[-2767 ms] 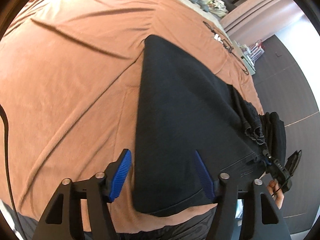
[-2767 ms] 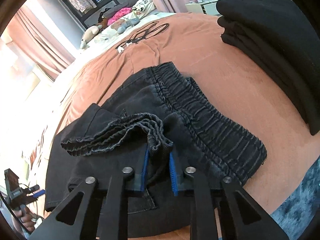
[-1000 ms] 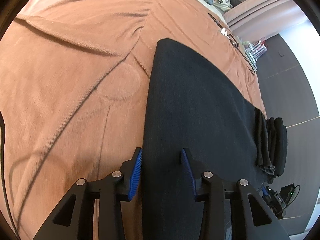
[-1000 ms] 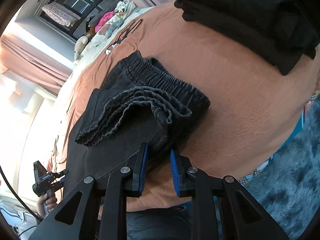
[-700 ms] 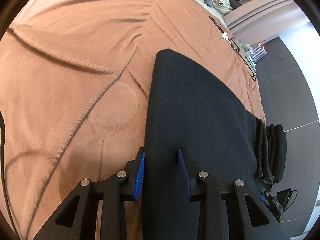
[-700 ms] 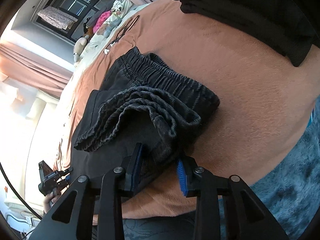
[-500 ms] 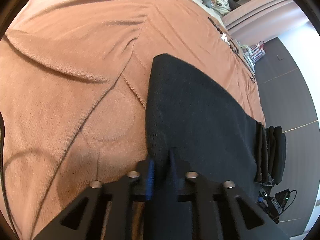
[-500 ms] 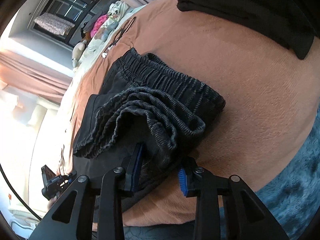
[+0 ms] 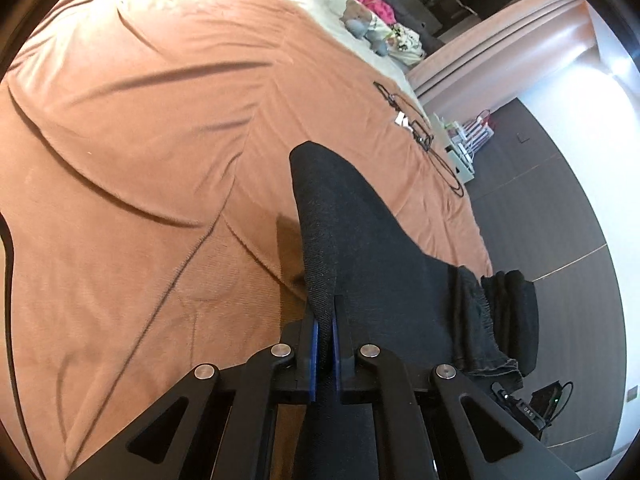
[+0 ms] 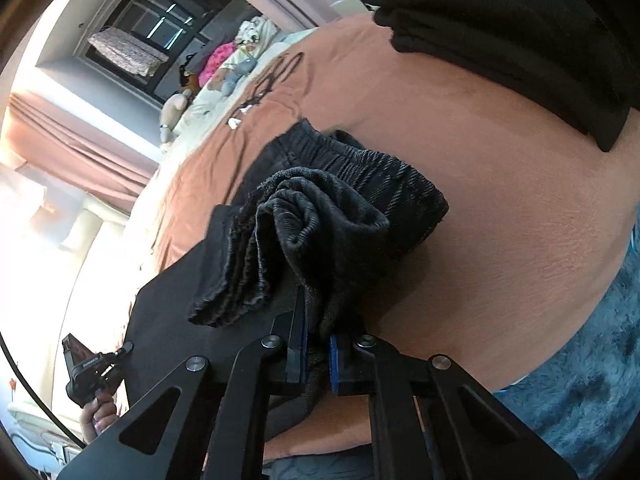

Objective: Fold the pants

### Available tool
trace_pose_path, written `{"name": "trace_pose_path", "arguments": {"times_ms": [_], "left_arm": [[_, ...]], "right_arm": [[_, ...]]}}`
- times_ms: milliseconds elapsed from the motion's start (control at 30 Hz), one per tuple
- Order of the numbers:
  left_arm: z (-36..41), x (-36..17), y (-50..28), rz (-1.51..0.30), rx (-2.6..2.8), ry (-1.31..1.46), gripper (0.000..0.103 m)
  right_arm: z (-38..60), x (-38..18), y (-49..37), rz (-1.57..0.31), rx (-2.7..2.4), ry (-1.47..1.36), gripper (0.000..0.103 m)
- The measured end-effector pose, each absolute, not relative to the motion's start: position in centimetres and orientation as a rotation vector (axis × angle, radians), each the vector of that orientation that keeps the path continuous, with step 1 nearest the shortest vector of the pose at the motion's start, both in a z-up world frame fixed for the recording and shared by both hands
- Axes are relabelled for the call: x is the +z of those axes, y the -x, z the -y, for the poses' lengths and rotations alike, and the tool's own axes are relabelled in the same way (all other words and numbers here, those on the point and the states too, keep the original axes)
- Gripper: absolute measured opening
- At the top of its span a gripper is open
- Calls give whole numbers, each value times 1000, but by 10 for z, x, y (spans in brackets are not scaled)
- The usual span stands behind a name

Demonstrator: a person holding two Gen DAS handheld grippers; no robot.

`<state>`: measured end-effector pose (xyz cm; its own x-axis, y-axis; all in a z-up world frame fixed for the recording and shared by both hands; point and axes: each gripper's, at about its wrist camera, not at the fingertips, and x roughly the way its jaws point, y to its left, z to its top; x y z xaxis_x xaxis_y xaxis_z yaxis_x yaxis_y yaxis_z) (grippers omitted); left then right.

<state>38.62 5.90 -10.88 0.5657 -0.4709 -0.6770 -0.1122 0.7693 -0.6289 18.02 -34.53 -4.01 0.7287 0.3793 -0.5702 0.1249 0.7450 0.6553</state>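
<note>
Pants, black, heavy woven cloth with a ribbed elastic waistband (image 9: 384,264), lying on a bed under a rust-brown blanket (image 9: 140,140). Long axis runs between the two hand-held grippers: legs folded flat toward the left one, waistband bunched in gathers toward the right one (image 10: 332,216). In the left wrist view the leg end tapers to a rounded tip pointing away from the camera toward the far side of the bed.

Left hand-held gripper (image 9: 325,344): blue pads pressed together on a raised fold of the black cloth along its near left edge, the fold lifted off the blanket with a shadow beneath it.

Right hand-held gripper (image 10: 317,354): blue pads closed tight on a hanging wad of the gathered waistband cloth; the rest of the waistband rests on the blanket just ahead.

Person's hand (image 10: 98,412), low left in the right wrist view, gripping the handle of the other tool.

Stack of folded black garments (image 10: 520,40), on the blanket beyond the waistband, apart from it.

Black cord, looped (image 9: 424,136), on the blanket's far part.

Soft toys and bright pink cloth (image 9: 368,8), at the head of the bed.

Shaggy blue-grey rug (image 10: 592,340), beside the bed.
</note>
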Motion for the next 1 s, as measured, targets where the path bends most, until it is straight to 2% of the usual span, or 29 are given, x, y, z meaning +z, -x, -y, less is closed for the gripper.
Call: {"name": "trace_pose_path", "arguments": {"times_ms": [533,1000], "left_arm": [[-138,-80,-329,-885,-135,730,5],[-211,-80,-314,-850,-69,764,5]], "right_arm": [[280,-46,-176,-822,271,-655,4],[236,-47,-222,-869,345,-593,4]]}}
